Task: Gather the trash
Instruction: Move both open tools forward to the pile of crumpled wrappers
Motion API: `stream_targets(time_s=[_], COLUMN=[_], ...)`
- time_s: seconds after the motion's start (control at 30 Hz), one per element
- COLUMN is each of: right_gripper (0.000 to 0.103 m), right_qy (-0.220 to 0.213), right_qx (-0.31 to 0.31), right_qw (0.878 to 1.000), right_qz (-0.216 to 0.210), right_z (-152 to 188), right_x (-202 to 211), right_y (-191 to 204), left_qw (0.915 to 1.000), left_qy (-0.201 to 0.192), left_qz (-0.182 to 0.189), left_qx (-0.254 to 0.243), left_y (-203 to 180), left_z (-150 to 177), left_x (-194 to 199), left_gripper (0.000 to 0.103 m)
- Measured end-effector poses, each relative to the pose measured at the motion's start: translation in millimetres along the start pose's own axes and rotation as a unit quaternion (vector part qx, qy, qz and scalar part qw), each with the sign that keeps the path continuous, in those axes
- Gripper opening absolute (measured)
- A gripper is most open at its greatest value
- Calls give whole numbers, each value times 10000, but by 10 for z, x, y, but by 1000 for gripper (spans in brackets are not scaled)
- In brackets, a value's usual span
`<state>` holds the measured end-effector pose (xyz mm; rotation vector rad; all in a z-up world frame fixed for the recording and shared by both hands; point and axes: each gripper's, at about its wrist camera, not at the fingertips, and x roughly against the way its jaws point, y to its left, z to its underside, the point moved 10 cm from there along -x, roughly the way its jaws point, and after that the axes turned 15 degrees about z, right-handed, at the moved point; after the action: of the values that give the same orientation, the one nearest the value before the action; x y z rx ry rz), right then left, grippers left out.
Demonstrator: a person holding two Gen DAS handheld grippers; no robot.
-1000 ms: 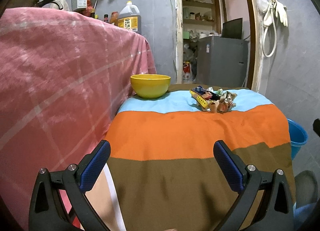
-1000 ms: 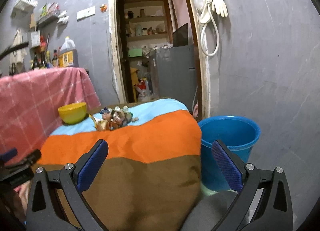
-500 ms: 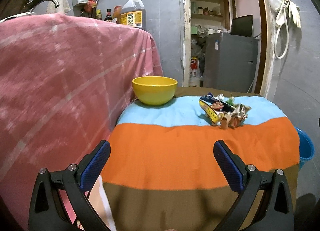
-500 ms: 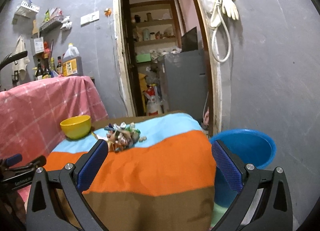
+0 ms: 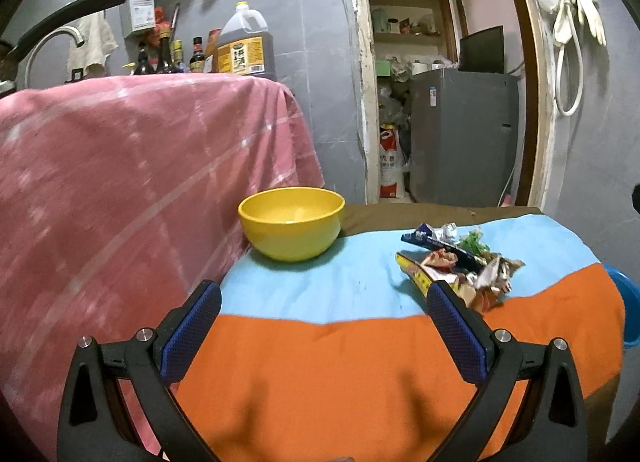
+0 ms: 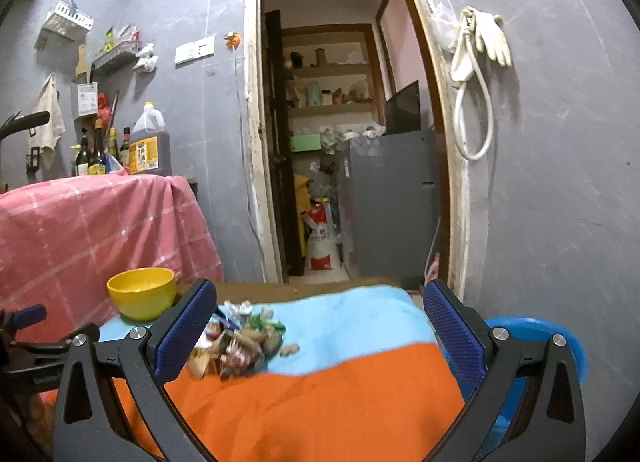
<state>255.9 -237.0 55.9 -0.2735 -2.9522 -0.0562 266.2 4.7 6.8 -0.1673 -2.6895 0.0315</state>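
Trash [image 5: 456,262]: on the bench [image 5: 340,366], right of the yellow bowl [image 5: 292,222], just beyond both grippers.
Left gripper [image 5: 322,326]: spread wide, holding nothing.
Right gripper [image 6: 318,326]: spread wide, holding nothing.

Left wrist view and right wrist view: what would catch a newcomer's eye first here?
The striped cloth in blue, orange and brown fills the foreground. On its blue band stands a yellow bowl by the pink cloth, with a heap of crumpled wrappers to its right. A blue bucket stands past the table's right edge, and both the left gripper and the right gripper hang open and empty.
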Motion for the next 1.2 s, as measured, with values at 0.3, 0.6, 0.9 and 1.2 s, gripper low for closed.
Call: stream_targets(time_s=[0.3, 0.6, 0.9, 1.2], right_gripper=[103, 103, 103, 94], right_qy=[65, 408, 1327, 2266], right_qx=[284, 408, 1209, 1510], right_qw=[9993, 9978, 9836, 9615], right_qz=[-247, -316, 152, -358], right_z=[-46, 148, 596, 933], right_x=[-482, -773, -1150, -1382], right_y=[171, 203, 206, 301], left_qw=[9999, 9987, 9919, 9732], left_qy=[128, 487, 1027, 1521], left_qz=[25, 88, 605, 1266], left_qx=[38, 151, 438, 1168], left_y=[20, 14, -21, -5], left_z=[-103, -62, 89, 237], left_x=[-315, -601, -916, -1164], left_gripper=[101, 101, 101, 97])
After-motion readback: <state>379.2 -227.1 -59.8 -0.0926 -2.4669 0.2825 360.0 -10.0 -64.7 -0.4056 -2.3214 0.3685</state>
